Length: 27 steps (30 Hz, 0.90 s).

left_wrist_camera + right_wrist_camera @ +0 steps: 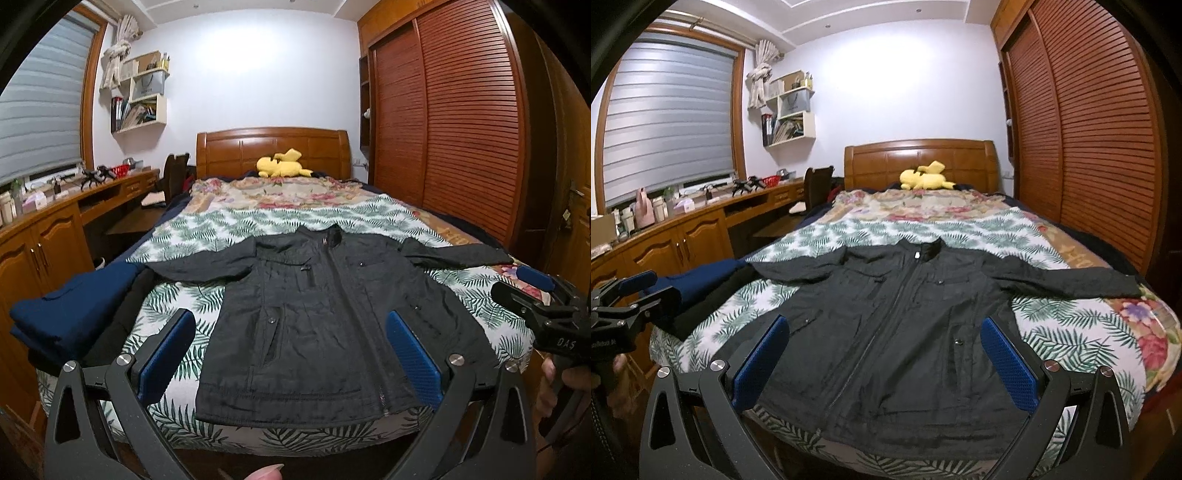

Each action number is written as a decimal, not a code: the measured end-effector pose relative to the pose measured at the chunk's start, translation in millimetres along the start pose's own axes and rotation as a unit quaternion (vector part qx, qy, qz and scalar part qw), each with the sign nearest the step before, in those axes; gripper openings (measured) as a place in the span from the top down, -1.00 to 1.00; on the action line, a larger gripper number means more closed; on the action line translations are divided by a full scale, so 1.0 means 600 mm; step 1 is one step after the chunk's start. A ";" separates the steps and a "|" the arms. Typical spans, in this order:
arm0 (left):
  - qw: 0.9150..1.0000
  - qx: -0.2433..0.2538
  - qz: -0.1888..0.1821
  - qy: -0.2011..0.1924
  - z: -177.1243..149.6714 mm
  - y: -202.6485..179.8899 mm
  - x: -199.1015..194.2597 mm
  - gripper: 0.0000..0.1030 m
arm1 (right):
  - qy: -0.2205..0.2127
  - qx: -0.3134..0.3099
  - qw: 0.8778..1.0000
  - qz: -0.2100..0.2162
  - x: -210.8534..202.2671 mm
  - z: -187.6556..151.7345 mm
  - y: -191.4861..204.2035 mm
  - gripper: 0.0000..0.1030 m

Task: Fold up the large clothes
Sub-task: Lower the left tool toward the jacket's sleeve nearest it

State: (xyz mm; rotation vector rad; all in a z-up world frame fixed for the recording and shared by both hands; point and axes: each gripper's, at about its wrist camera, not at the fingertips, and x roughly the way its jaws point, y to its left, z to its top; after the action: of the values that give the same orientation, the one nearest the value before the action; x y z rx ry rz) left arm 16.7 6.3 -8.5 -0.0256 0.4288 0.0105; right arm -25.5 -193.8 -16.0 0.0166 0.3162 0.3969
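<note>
My views are lit from overhead indoor light; a soft bright patch glares on the wall [255, 70] far ahead of my jaws. The blind [668, 118] to the far left looks grey, not bright. The jacket [325, 325] just ahead of my left jaws is dark, with creases faintly visible; in the right view it reads softer, slightly blurred. Both pictures bow strongly: the wardrobe [1108, 129] at right curves, and black vignette fills the corners. Shadows are weak and diffuse. Fine grain shows throughout.
</note>
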 end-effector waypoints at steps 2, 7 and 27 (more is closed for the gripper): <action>1.000 -0.003 -0.001 0.008 -0.005 0.009 0.016 -1.00 | 0.009 -0.002 1.000 0.012 0.020 0.000 -0.003 -0.99; 1.000 -0.003 0.003 0.025 -0.011 0.025 0.052 -1.00 | 0.038 0.003 0.999 0.016 0.065 0.002 -0.017 -0.99; 0.997 -0.033 -0.005 0.072 -0.026 0.126 0.200 -1.00 | 0.124 -0.012 0.992 0.012 0.256 0.022 -0.014 -0.99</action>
State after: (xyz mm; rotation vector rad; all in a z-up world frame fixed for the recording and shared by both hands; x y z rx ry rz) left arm 118.1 82.0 -74.2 -0.0946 0.5713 0.0134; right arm 115.8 -142.0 -49.8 -0.0536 0.5571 0.4271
